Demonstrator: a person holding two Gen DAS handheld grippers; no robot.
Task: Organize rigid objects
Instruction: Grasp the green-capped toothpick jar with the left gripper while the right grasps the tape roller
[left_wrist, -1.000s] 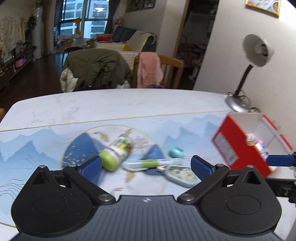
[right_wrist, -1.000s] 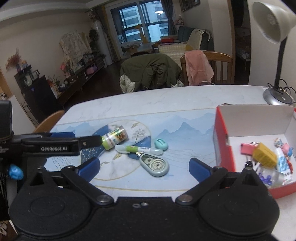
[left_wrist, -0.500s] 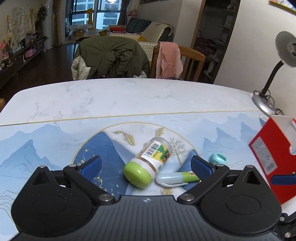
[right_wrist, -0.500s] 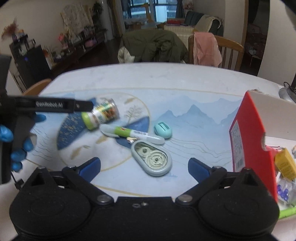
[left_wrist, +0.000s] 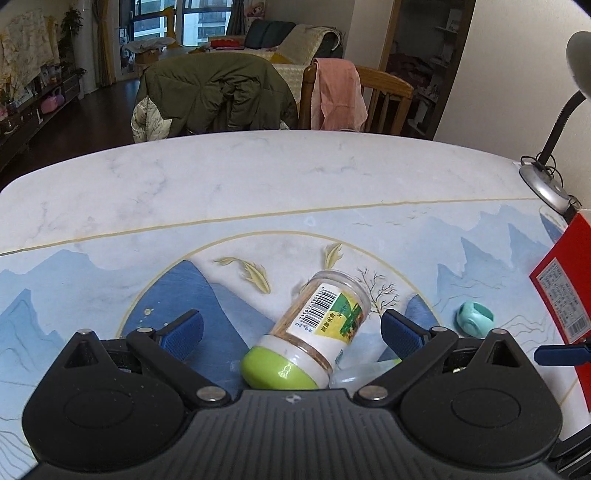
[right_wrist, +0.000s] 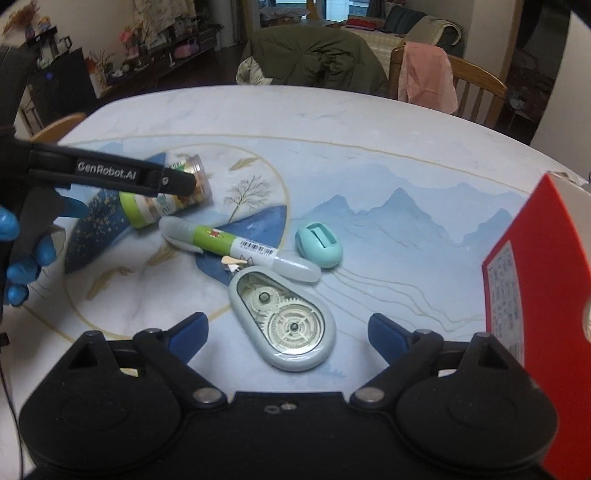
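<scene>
The jar (left_wrist: 320, 332), green-capped and lying on its side on the table (left_wrist: 258, 177), was found between the parted fingers of the left gripper (left_wrist: 291, 328), cap end nearest the camera, neither pad seen touching it. The left gripper was recorded as released around the jar. The tape dispenser (right_wrist: 286, 319) lay flat between the fingers of the right gripper (right_wrist: 286, 330); those jaws were noted as closing, with clear gaps still visible at both pads, so nothing was yet held. Just beyond the dispenser a pen (right_wrist: 240, 249) and a small teal piece (right_wrist: 319, 243) were observed, the pen tip nearly touching it. The red box (right_wrist: 535, 280) stood to the right of the right gripper. It was judged that the dispenser should be pinched across its narrow width, square and low, so that the pen is not dragged along; the jar's round body should be taken mid-length to prevent rolling.
</scene>
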